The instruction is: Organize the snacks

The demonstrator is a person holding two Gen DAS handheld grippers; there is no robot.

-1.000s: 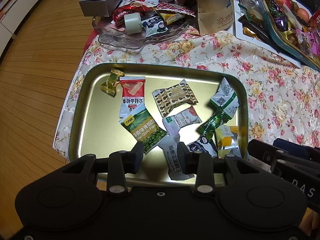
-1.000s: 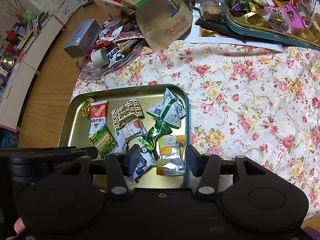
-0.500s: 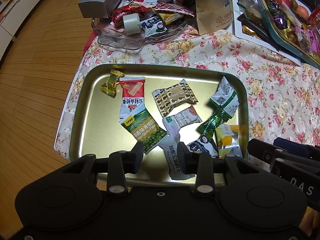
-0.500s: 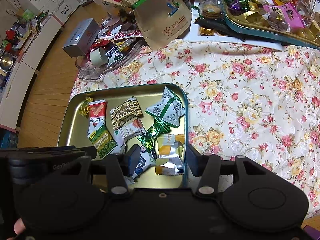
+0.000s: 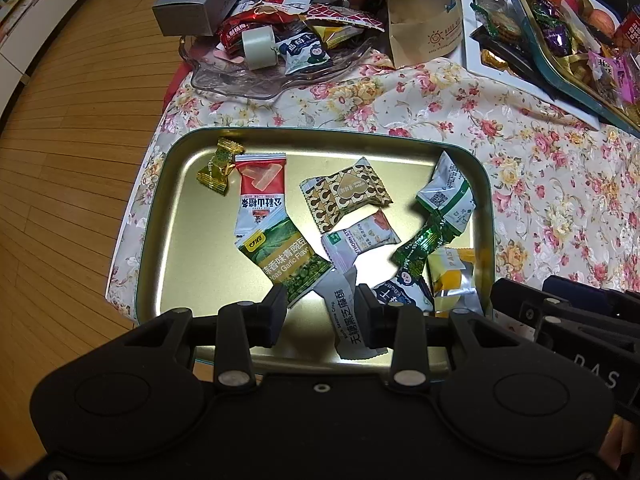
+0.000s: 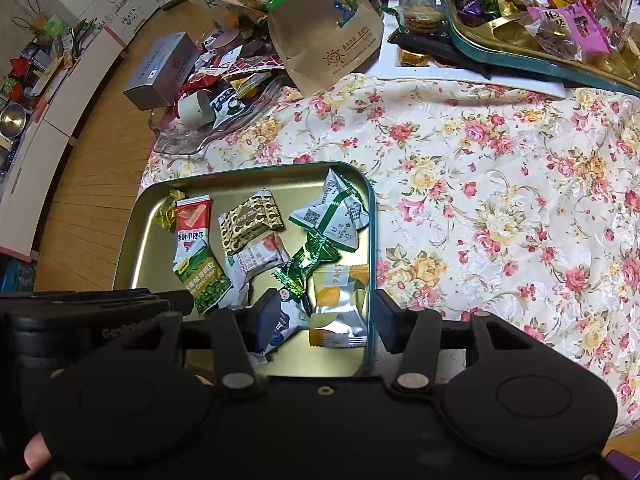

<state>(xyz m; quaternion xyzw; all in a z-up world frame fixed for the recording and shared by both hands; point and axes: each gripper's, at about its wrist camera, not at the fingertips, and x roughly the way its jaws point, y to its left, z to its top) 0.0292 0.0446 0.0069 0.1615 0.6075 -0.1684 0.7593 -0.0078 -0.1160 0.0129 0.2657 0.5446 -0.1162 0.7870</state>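
While both grippers stay put, tray (image 5: 160, 216) snacks unmoved.

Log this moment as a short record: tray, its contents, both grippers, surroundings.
tray: gold tray with teal rim, on floral tablecloth
contents: about ten wrapped snacks, among them green pea packet, red-and-white packet, gold candy
left gripper: open, above grey sesame packet, not pressing it
right gripper: open, astride the tray's right rim, yellow-and-silver packet between its fingers
surroundings: clear dish heaped with snacks, second filled tray behind
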